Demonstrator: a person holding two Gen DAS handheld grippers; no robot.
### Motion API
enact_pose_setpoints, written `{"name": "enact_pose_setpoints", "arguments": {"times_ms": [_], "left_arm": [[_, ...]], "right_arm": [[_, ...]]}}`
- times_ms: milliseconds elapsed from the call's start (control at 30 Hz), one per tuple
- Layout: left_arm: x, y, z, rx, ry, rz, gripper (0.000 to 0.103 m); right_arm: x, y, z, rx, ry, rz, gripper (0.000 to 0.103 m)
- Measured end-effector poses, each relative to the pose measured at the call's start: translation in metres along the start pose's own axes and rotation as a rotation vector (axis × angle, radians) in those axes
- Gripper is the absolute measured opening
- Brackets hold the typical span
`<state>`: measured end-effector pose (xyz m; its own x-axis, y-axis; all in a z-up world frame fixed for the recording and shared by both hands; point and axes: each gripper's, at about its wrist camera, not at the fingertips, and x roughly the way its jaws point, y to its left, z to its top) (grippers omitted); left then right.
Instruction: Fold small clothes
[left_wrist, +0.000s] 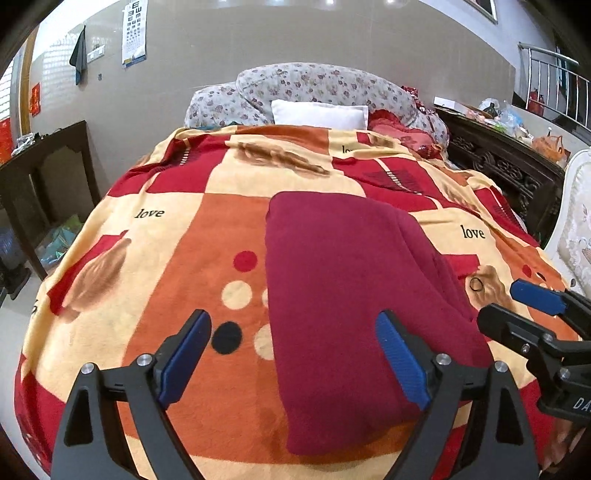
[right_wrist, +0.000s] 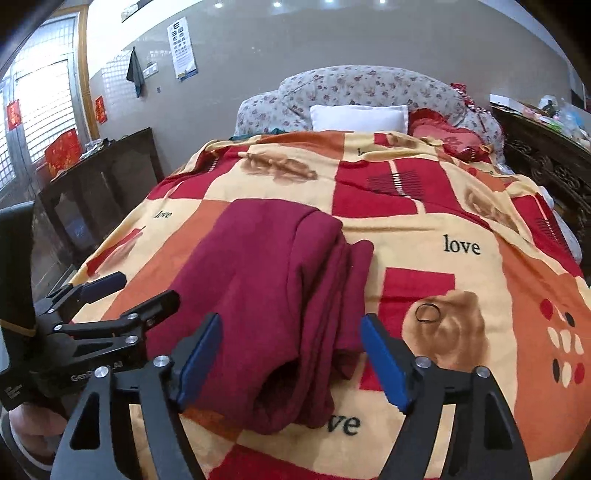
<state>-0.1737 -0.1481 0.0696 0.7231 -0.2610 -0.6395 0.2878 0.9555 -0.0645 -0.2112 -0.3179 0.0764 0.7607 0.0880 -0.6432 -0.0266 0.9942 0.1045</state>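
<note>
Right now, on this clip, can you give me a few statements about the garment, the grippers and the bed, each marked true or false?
1. The dark red garment lies folded on the patterned blanket. True.
2. The left gripper is clamped on the garment. False: its jaws stand open, with nothing pinched.
3. The right gripper is open above the garment's near edge. True.
4. A small black ring lies on the blanket beside the garment. True.
5. The white pillow sits on top of the garment. False: it is at the far end of the bed, beyond the blanket.
</note>
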Motion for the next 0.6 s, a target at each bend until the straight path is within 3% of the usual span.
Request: {"name": "enact_pose_setpoints", "arguments": {"times_ms": [600], "left_arm": [[-0.0058,0.0061,0.0043,-0.024,-0.024,0.02,0.09]], "right_arm": [[0.0071,-0.0019,-0.0028,0.047,0.028,-0.012,0.09]]}}
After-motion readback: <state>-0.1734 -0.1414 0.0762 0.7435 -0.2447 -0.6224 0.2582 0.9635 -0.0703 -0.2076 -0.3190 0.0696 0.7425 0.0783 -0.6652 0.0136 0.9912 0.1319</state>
